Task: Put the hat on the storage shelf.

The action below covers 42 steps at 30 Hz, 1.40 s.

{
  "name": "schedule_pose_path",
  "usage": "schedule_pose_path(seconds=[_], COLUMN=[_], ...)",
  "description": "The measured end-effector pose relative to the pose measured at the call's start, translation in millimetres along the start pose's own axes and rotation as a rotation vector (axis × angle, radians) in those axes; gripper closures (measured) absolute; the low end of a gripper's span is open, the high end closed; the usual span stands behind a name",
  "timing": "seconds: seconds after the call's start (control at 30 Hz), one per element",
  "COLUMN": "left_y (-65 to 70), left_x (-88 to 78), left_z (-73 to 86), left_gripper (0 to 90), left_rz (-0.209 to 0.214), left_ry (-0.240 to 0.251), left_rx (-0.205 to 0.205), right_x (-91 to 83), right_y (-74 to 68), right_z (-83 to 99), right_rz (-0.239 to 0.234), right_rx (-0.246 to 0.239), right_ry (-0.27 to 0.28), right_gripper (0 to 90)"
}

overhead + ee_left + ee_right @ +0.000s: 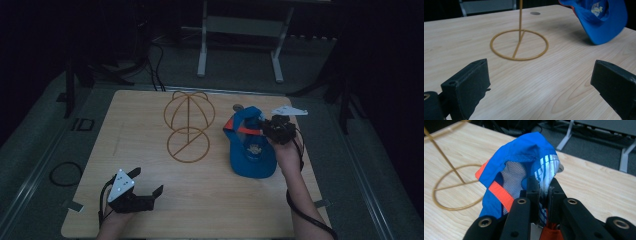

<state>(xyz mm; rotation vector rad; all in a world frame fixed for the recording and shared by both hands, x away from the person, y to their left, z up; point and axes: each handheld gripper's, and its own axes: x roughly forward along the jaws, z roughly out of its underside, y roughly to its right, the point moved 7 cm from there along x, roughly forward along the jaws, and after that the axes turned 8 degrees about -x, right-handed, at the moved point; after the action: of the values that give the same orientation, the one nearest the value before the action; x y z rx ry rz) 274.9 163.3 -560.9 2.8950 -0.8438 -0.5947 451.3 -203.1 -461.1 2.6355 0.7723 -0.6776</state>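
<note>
The right gripper (544, 186) pinches the apparently empty blue cap (524, 152).

On the table (150, 200), the wire stand (188, 127) is near the middle toward the far edge, the cap (250, 145) lies right of it, near the right edge, and the left hand-held gripper (147, 187) is at the near left corner.

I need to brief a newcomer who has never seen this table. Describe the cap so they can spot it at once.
Start at the wooden table and find the gold wire stand near its middle. Just right of it hangs the cap, pinched at its back edge by the right hand-held gripper. It is the one soft thing here: bright blue cloth with orange trim and a printed front.
</note>
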Motion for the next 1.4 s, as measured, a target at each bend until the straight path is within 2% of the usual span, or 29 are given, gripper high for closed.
schedule_pose_path(seconds=[0.17,0.23,0.37,0.43,0.47,0.6,0.63,0.77,1.03,1.2,1.23,1.4], left_y=[8.0,11.5,18.5,19.6,23.1,32.2,32.2,43.7,64.1,77.3,79.6,90.6], left_x=[3.2,4.8,5.8,5.6,5.9,6.7,6.7,10.0,18.3,24.4,25.6,32.7], left_z=[-15.9,-24.4,-43.3,-46.7,-57.2,-76.2,-76.2,-97.7,-127.9,-147.1,-150.7,-168.4], left_gripper=[2.5,2.5,2.5,2.5,2.5,2.5,2.5,2.5,2.5,2.6,2.5,2.5], left_rz=[0.016,0.030,0.046,0.050,0.057,0.076,0.076,0.109,0.162,0.180,0.186,0.205], left_ry=[-0.002,-0.002,0.004,0.004,0.007,0.012,0.012,0.015,0.016,0.009,0.007,-0.002], left_rx=[0.026,0.027,0.052,0.053,0.058,0.078,0.078,0.095,0.122,0.165,0.166,0.178], right_x=[-22.4,-31.0,-46.3,-50.8,-53.3,-70.2,-70.2,-80.9,-91.2,-95.8,-96.4,-99.5], right_y=[-3.7,-6.1,-10.1,-11.2,-12.1,-22.0,-22.0,-34.2,-57.3,-70.4,-72.3,-85.5], right_z=[-12.8,-18.2,-26.0,-28.0,-29.2,-36.0,-36.0,-39.5,-39.8,-40.0,-40.1,-41.2], right_rz=[0.007,0.003,-0.007,-0.013,-0.014,-0.027,-0.027,-0.050,-0.096,-0.116,-0.110,-0.145], right_rx=[-0.024,-0.032,-0.039,-0.039,-0.043,-0.072,-0.072,-0.094,-0.133,-0.155,-0.164,-0.181], right_ry=[0.054,0.071,0.102,0.114,0.120,0.159,0.159,0.185,0.209,0.218,0.219,0.232], right_gripper=[82.7,82.7,82.7,82.8,82.8,82.7,82.7,82.8,82.8,82.8,82.7,82.8])
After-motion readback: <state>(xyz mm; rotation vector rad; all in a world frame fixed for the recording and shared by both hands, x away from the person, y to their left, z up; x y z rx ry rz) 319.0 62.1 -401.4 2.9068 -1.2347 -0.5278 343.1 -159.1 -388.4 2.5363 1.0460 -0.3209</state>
